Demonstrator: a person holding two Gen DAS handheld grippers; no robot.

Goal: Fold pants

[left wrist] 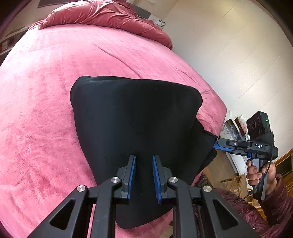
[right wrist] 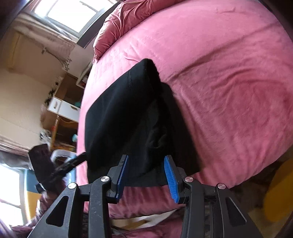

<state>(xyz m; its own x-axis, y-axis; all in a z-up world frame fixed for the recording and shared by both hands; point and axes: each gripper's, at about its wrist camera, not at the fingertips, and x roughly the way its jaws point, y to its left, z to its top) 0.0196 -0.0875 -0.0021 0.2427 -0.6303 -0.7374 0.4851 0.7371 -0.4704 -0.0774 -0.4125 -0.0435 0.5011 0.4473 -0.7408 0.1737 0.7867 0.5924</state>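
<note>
While both grippers hang over the near edge of the bed, the left gripper (left wrist: pixel 144 159) shows two black plastic fingers lined with ribbed blue pads (left wrist: pixel 133 175), joined to slotted black arms by four round silver pins; its jaws stand a narrow gap apart with dark cloth filling the space behind them, and I cannot tell whether the pads pinch that cloth or merely hover above it. The right gripper (right wrist: pixel 146 159) is built the same, two fingers, two blue pads (right wrist: pixel 171 178), four silver pins; its jaws stand spread, nothing pressed between them, the hem of the cloth lying just past the tips. In the left view that gripper appears from the side, held by a hand (left wrist: pixel 260 174) on a grey handle, a quilted maroon sleeve (left wrist: pixel 274 206) below it; its tip sits right at the cloth's right-hand corner. One pair of black pants (left wrist: pixel 135 128) lies folded on the bed near its front edge, a soft matt fabric in a rough, thick rectangle with rounded corners, a looser lower layer jutting out on the right; a stitched seam shows along one side in the right view. Beneath it spreads one pink plush blanket (left wrist: pixel 45 109), velvety and faintly creased; farther back, one rumpled, darker red quilt (left wrist: pixel 102 16) is heaped at the head of the bed.
</note>
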